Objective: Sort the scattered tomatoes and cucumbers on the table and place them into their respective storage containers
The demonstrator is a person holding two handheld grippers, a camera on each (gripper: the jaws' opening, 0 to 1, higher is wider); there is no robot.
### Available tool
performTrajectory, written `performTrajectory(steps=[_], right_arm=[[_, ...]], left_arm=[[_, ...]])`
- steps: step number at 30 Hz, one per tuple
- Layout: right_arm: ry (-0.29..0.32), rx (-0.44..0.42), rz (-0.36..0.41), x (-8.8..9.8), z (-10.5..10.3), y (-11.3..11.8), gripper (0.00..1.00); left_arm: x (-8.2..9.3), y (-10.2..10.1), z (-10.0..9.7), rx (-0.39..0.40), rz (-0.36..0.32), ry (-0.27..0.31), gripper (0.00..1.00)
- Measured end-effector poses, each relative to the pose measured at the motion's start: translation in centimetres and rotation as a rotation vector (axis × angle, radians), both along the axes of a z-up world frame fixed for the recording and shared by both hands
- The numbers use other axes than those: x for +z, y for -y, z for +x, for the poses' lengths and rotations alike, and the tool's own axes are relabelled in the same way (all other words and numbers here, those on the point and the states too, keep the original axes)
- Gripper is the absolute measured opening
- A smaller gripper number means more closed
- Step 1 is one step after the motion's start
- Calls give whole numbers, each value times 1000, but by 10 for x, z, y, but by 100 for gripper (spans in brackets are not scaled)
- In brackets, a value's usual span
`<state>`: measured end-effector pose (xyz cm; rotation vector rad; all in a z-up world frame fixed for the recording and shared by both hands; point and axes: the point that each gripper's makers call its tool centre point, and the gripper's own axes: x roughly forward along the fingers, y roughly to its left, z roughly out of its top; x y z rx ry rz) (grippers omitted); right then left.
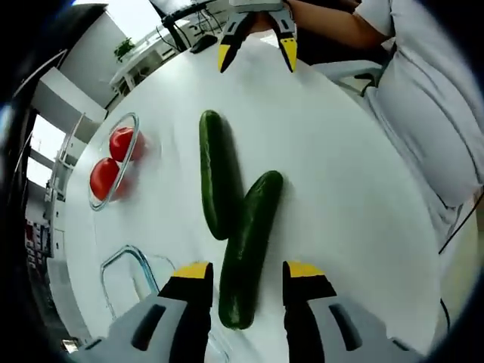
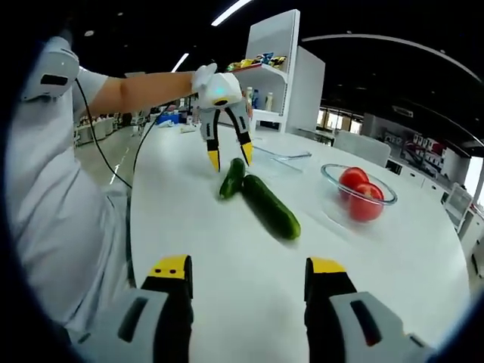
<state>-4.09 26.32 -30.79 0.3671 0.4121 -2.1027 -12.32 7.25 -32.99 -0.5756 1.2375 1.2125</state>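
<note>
Left gripper point(image 1: 246, 274) is being held wide open over the near cucumber point(image 1: 250, 246), with one jaw on each side of its lower end, and nothing is gripped yet. This cucumber is lying on the white bench point(image 1: 348, 197), and its upper part is touching the second cucumber point(image 1: 214, 172), which is lying at an angle to it. The two tomatoes point(image 1: 113, 160) are already sitting in the round glass bowl point(image 1: 99, 198), and the rectangular glass dish point(image 1: 119, 274) beside the left gripper is being kept for the cucumbers, it seems.

For a good grasp, the jaws should probably be lowered a little further up the cucumber, nearer its middle, so that it is not tipping when lifted. The closing should be done gently, because the skin is smooth, and the neighbouring cucumber may be pushed into rolling.

Right gripper point(image 2: 248, 274) is being held open and empty above bare bench, well apart from both cucumbers.
</note>
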Motion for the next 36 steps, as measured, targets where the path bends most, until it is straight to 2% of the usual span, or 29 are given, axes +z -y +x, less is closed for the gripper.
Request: performTrajectory(steps=[9,11,13,16,17,18,22,27,35,36], right_arm=[[-1,2,-13,1,0,0,58],[3,-8,-5,-2,-3,0,56],[6,-10,3,-4,-4,1,55],[-10,5,-6,-2,-3,6,55],[-63,14,-3,4,-5,9,54],[-73,22,-6,5,-4,11,54],[-75,39,-5,5,-1,16,51],[-65,41,11,-1,-1,17,51],[-71,38,10,3,-3,19,50],[-68,35,13,2,-3,19,49]], left_arm=[[-13,-4,5,-16,-76,32,33],[-15,-6,5,-13,-77,41,31],[-17,-5,12,-21,-81,75,28],[-16,-5,12,-2,-66,78,28],[-16,-5,13,-2,-64,76,27],[-17,-6,12,-13,-65,72,26],[-17,-7,14,-17,-64,66,25],[-17,-6,19,-36,-82,28,25],[-17,-5,19,-63,-95,-23,23],[-16,-5,19,-78,-90,-46,23]])
